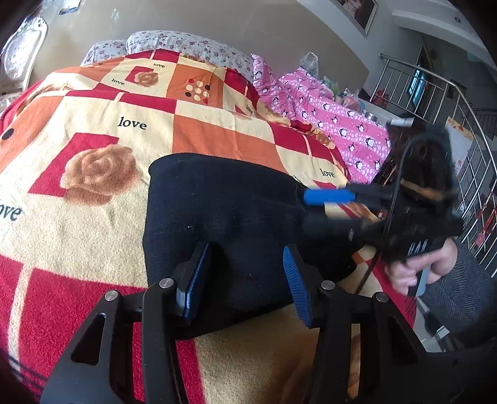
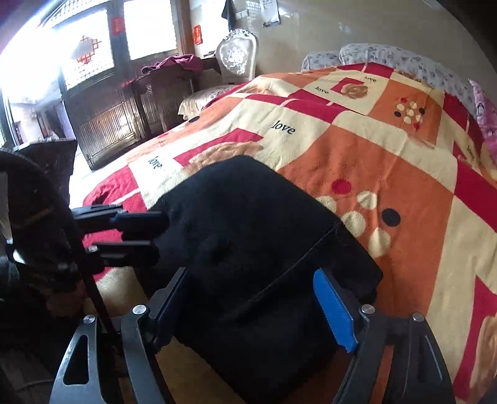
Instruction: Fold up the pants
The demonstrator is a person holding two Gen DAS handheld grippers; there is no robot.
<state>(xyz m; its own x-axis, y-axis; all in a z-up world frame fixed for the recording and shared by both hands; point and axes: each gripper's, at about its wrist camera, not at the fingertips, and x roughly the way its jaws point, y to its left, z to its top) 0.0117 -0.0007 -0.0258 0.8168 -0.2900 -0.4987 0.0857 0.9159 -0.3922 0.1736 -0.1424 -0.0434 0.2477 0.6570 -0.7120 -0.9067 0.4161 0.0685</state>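
Pants (image 1: 223, 217): black knit cloth, matt, faintly fuzzy. Blanket (image 1: 93, 102): thick fleecy cloth, napped and rough-looking, printed in red, orange and cream. Left gripper (image 1: 245, 273): matt black plastic arms, ribbed blue pads (image 1: 295, 279), shiny metal pins; railing (image 1: 459, 102) at right of frame: polished metal.

Patterned bed blanket (image 1: 217, 130), bright windows (image 2: 149, 28)

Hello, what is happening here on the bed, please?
A person is folding black pants on a bed blanket with love and roses printed on it. They hold the left tongs and right tongs, both open, on either side of the pants. The pants lie as a compact folded bundle, and neither pair grips them.
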